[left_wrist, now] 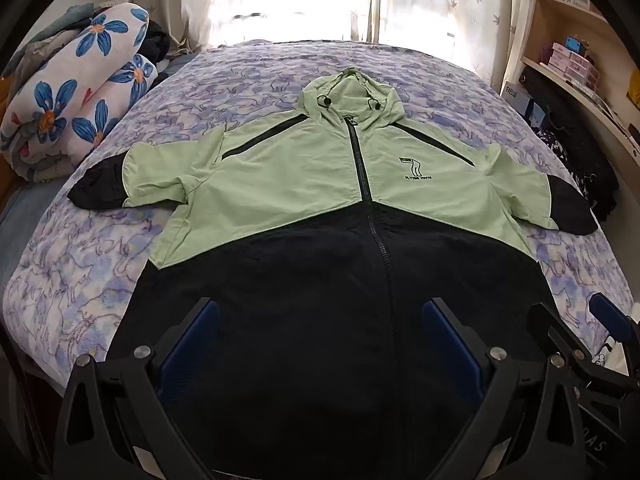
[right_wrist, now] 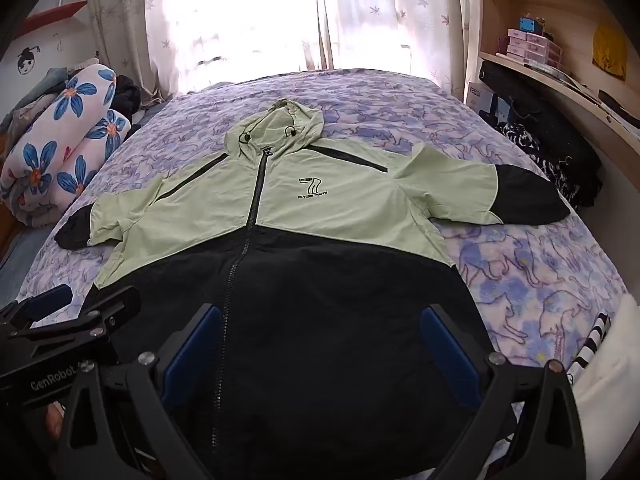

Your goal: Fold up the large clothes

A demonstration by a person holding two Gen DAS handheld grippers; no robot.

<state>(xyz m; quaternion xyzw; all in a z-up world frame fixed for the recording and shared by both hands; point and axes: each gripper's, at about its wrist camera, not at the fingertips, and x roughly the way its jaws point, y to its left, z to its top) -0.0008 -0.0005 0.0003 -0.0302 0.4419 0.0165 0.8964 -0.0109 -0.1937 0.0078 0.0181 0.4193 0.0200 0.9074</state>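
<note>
Fingers (left_wrist: 192,336) of both grippers spread wide; nothing held; both above the jacket's (left_wrist: 320,260) black hem.

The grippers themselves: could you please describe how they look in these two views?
Both the left gripper and the right gripper have matte black angular frames with silver pivot bolts and blue pads lining the fingers. White "GenRobot" lettering marks the left one's body.

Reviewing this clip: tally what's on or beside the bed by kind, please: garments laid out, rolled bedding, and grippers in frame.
Jackets laid flat on the bed: 1, the green and black hooded jacket
Rolled floral quilts at the bedside: 1, the blue-flowered quilt
Grippers: 2, the left gripper and the right gripper, both open above the hem
Total: 4
</note>
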